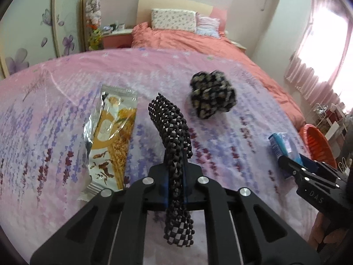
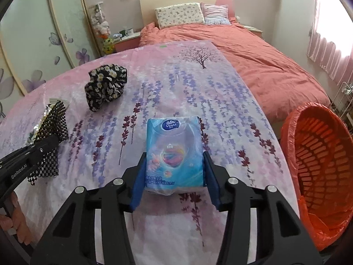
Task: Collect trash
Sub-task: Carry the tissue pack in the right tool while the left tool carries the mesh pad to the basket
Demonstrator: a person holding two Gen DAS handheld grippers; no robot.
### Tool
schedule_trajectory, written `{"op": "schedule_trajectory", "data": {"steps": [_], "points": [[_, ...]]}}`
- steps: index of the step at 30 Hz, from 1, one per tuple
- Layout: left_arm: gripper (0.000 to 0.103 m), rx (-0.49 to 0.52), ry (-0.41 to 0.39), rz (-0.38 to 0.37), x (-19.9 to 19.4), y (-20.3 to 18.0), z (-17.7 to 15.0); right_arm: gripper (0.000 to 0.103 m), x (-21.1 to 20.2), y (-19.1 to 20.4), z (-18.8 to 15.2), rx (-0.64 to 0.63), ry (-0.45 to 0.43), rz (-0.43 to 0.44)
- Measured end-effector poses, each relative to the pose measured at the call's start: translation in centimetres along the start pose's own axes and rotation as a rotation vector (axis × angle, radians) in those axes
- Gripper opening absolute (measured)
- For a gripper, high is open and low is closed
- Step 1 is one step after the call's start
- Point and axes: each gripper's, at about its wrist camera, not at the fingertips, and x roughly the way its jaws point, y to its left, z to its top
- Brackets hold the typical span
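The left claw (image 1: 175, 172) pinches a black beaded mesh strip (image 1: 174, 132) above the lavender-print sheet (image 1: 55, 110). The right claw (image 2: 174, 172) clamps a blue plastic tissue pack (image 2: 174, 152), beside an orange-lined slatted bin (image 2: 320, 165).

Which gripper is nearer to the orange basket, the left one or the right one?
The right gripper. It holds the tissue pack near the bed's edge, with the orange basket just to its right. The left gripper, shut on the black beaded band, sits further left.
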Motion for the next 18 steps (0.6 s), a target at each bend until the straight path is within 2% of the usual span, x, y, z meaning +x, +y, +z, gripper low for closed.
{"op": "schedule_trajectory", "data": {"steps": [10, 18], "points": [[0.009, 0.054, -0.113, -0.057, -5.9, -2.6, 1.7, 0.048, -6.0, -1.2, 0.4, 0.03, -0.127, 0.021], [0.009, 0.131, -0.167, -0.079, -9.2, -7.1, 2.2, 0.048, -10.2, -2.7, 0.6, 0.031, -0.237, -0.031]]}}
